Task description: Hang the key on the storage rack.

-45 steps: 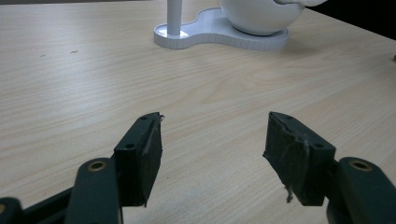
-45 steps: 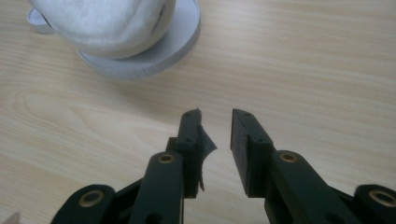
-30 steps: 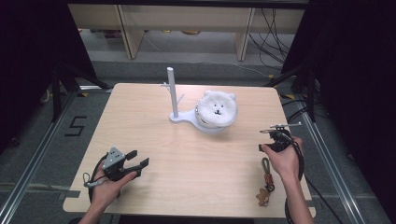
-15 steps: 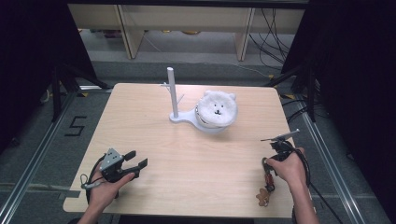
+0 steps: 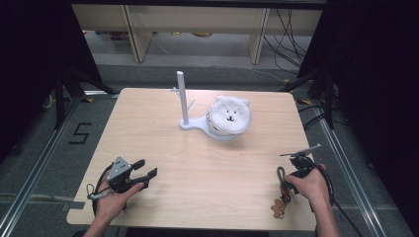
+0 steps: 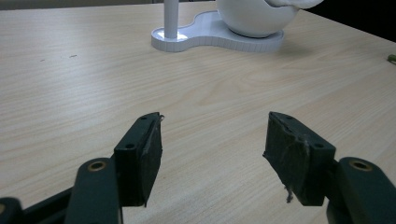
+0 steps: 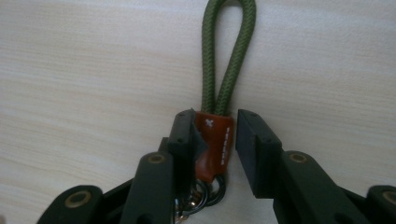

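Table (image 5: 197,163): pale wood; its near edge is cut off at the bottom of the high view
Stand (image 5: 207,126): white base at the table's far middle, carrying an upright post (image 5: 182,96) and a round white bowl with a bear face (image 5: 229,116); in the left gripper view the post and the bowl's top are cut off
Left gripper (image 5: 146,170): held at the table's near left; jaws wide apart over bare wood, nothing between them
Right gripper (image 5: 286,183): at the near right, largely hidden by the hand (image 5: 309,185); jaws have just been opening; a gap shows beside the right pad, the left pad is just beside the leather tab, contact unclear
Keychain (image 7: 226,70): lies on the table between the right jaws; green cord loop, brown leather tab (image 7: 215,137); its rings sit partly hidden under the jaws; the brown charm (image 5: 277,210) is too small to make out
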Demonstrator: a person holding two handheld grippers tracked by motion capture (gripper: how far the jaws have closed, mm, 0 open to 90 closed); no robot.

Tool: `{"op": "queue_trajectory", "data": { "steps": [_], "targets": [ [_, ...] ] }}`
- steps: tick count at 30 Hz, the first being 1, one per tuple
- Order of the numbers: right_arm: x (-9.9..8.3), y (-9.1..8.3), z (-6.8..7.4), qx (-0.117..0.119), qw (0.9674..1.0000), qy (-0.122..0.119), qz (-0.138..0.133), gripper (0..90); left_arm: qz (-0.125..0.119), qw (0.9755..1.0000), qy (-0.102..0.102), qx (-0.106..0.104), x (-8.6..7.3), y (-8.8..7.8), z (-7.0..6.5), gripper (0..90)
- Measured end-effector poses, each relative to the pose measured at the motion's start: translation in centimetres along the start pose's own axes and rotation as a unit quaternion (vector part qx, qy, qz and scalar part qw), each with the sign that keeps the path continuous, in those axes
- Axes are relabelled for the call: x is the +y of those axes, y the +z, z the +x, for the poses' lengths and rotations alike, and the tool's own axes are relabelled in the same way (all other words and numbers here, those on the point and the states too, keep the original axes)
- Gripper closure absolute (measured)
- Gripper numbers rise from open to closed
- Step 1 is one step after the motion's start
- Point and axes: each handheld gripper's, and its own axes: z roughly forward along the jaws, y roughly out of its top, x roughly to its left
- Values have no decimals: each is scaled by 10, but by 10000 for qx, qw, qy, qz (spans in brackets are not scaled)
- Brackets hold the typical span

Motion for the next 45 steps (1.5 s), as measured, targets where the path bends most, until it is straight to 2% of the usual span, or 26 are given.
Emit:
{"op": "queue_trajectory", "data": {
  "steps": [1, 2, 3, 5, 8, 9, 10, 12, 14, 15, 16, 18, 19, 24, 25, 29, 30, 31, 32, 33, 34, 37, 38, 43, 44, 45],
  "targets": [
    [0, 0, 0, 0, 10000, 0, 0, 684, 0, 10000, 0, 0, 0, 0, 0, 359],
    [-1, 0, 8, 54, 9984, 475, 287, 674, 17, 10000, -10, 43, 0, -1, 0, 359],
    [-1, 0, 8, 54, 9984, 475, 287, 674, 17, 10000, -10, 43, 0, -1, 0, 359],
    [0, 2, 3, -13, 9996, 83, 288, 674, 28, 10000, -7, 51, 0, -1, 0, 359],
    [1, 3, 8, 23, 9989, 197, 435, 684, 9, 10000, -13, 9, 0, 0, 1, 359],
    [0, 4, 14, 47, 9977, 519, 437, 688, 9, 10000, -13, 9, 0, 0, 1, 359],
    [1, 5, 9, -32, 9991, 208, 377, 699, 9, 10000, -12, 9, -1, 0, 0, 359],
    [0, 7, 11, 30, 9989, 302, 352, 700, 5, 10000, -10, 9, 0, 0, 0, 359],
    [1, 6, 13, -93, 9985, 206, 499, 729, -1, 10000, -9, 11, 0, 0, 1, 359],
    [1, 5, 14, -76, 9985, 242, 481, 745, 30, 10000, 0, 50, 0, -1, 0, 359],
    [1, 3, 12, -65, 9991, 96, 409, 755, 26, 10000, -2, 49, 0, -1, 1, 359],
    [-1, 2, 16, 3, 9988, 292, 390, 774, 33, 10000, -9, 57, 0, -1, 0, 359],
    [-1, 1, 14, -68, 9995, 15, 313, 781, 37, 10000, 2, 58, 0, -1, 0, 359],
    [-2, -1, 21, 123, 9992, 168, 330, 793, 37, 10000, -7, 52, 0, -1, 0, 360],
    [-3, -1, 21, 113, 9999, -5, 89, 794, 32, 10000, -18, 51, 0, -1, -1, 360],
    [-3, -8, 33, 369, 9990, 74, -255, 795, 7, 10000, -27, 7, 1, -1, -1, 364],
    [-3, -9, 33, 338, 9982, -91, -491, 795, -3, 10000, -43, -4, 1, -1, -2, 364],
    [-3, -9, 33, 338, 9982, -91, -491, 795, -3, 10000, -43, -4, 1, -1, -2, 364],
    [-3, -11, 34, 367, 9968, -211, -685, 795, -5, 10000, -34, -14, 1, -1, -2, 364],
    [-1, -13, 37, 469, 9928, -401, -1025, 795, 8, 10000, -32, -4, 2, -1, -3, 365],
    [-1, -13, 37, 469, 9928, -401, -1025, 795, 8, 10000, -32, -4, 2, -1, -3, 365],
    [1, -18, 45, 528, 9883, -428, -1369, 795, -48, 10000, -49, -45, 1, -1, -2, 365],
    [2, -20, 47, 634, 9809, -679, -1706, 795, -50, 10000, -38, -43, 1, -1, -2, 365],
    [2, -28, 58, 711, 9783, -521, -1874, 795, -54, 10000, -50, -40, 1, -1, -1, 365],
    [3, -28, 58, 706, 9761, -658, -1949, 795, -56, 10000, -53, -33, 1, -1, -1, 365],
    [4, -28, 59, 808, 9671, -882, -2246, 795, -59, 10000, -62, -5, 1, -1, -2, 365]
  ]
}}
